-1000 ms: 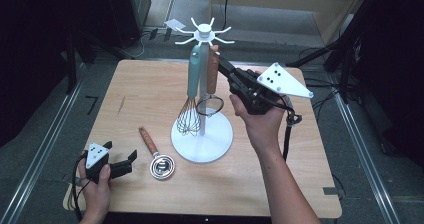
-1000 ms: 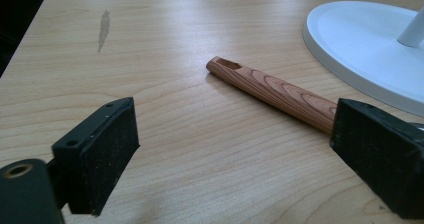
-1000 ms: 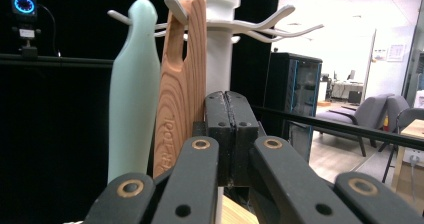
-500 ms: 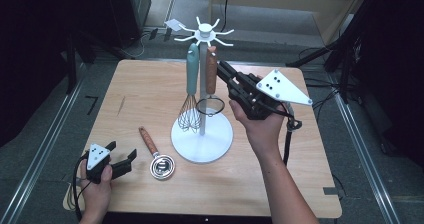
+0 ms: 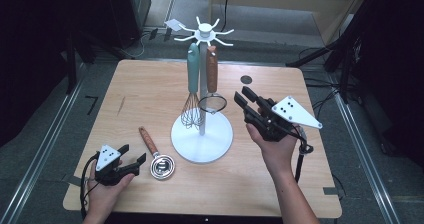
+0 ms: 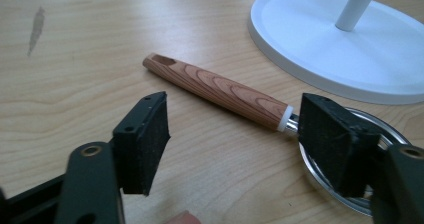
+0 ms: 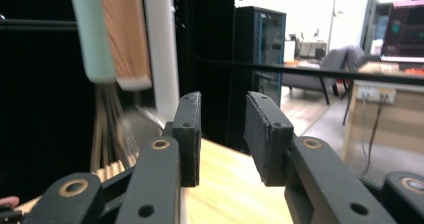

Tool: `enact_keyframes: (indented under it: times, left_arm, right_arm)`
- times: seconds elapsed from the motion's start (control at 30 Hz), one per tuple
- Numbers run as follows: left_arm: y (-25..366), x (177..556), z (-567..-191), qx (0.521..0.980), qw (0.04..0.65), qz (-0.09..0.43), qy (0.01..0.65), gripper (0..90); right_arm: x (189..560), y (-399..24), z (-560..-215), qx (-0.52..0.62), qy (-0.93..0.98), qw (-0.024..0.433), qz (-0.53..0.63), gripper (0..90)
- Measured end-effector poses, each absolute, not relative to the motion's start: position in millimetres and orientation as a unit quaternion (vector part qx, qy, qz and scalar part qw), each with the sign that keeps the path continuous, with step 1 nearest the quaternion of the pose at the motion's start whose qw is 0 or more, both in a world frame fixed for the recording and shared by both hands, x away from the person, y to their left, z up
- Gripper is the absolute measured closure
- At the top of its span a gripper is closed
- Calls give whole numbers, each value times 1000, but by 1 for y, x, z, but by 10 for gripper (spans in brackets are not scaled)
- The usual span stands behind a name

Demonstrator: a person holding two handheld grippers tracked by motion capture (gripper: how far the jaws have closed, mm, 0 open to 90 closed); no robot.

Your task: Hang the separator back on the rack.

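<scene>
Beside rack (image 5: 202, 134), right tool (image 5: 246, 99) raised, empty.

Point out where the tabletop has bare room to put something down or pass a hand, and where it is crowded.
Bare wood lies between the table far-left corner and the white stand, and along the near edge between the two hands. It is crowded near the left gripper, by the wood-handled utensil and stand base. The right gripper, jaws just opening, empty, takes the right side.
</scene>
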State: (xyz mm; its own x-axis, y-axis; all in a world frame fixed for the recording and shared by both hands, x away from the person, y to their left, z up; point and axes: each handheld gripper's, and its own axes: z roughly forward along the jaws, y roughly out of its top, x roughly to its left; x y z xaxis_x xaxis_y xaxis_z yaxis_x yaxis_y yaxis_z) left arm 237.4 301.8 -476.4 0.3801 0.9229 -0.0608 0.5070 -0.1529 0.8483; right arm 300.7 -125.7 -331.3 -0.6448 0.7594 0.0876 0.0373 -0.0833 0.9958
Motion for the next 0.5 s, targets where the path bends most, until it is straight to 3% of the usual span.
enact_keyframes:
  times: [0.27, 0.37, 0.5]
  left_arm:
    - [300, 237, -480, 730, 430, 199, 492, 533]
    - [297, 237, -481, 741, 427, 189, 481, 593]
    - [292, 236, -482, 754, 422, 184, 469, 642]
  right_arm:
    - [294, -141, -364, 350, 634, 277, 631, 614]
    - [290, -144, -377, 354, 636, 257, 636, 549]
    - [283, -149, -396, 369, 646, 261, 615, 534]
